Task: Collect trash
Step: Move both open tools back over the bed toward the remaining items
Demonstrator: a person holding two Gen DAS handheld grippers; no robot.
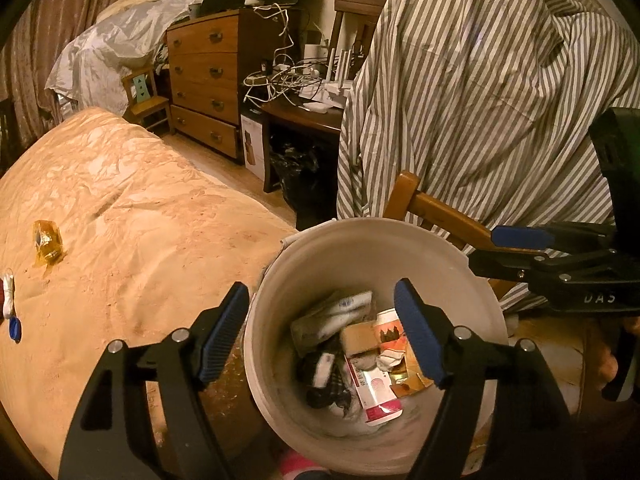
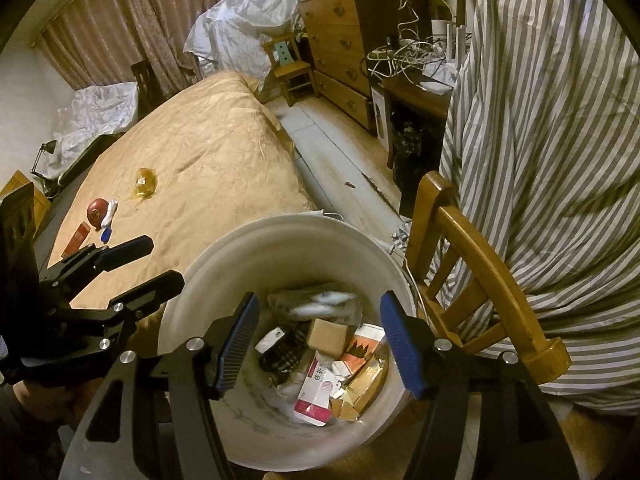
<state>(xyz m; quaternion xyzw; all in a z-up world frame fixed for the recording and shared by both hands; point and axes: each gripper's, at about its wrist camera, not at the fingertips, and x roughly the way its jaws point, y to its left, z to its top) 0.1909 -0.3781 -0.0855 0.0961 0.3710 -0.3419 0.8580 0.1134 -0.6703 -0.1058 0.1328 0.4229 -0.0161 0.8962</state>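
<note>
white bucket (image 2: 280,240) beside bed (image 2: 200,152), holding dropped trash (image 2: 320,380); left gripper (image 1: 320,332) & right gripper (image 2: 316,340) above bucket, jaws apart, empty, prob. just released; yellow wrapper (image 2: 145,184) on bed, uncollected

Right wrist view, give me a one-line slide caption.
Both grippers, right and left, hang open over a white bucket of trash; more litter waits on the bed.

A striped shirt (image 1: 480,92) drapes a wooden chair (image 2: 480,264) at three o'clock; a chest of drawers (image 1: 204,80) and cable-strewn desk (image 1: 304,114) stand at twelve o'clock beyond the tan bedspread (image 1: 132,216).
</note>
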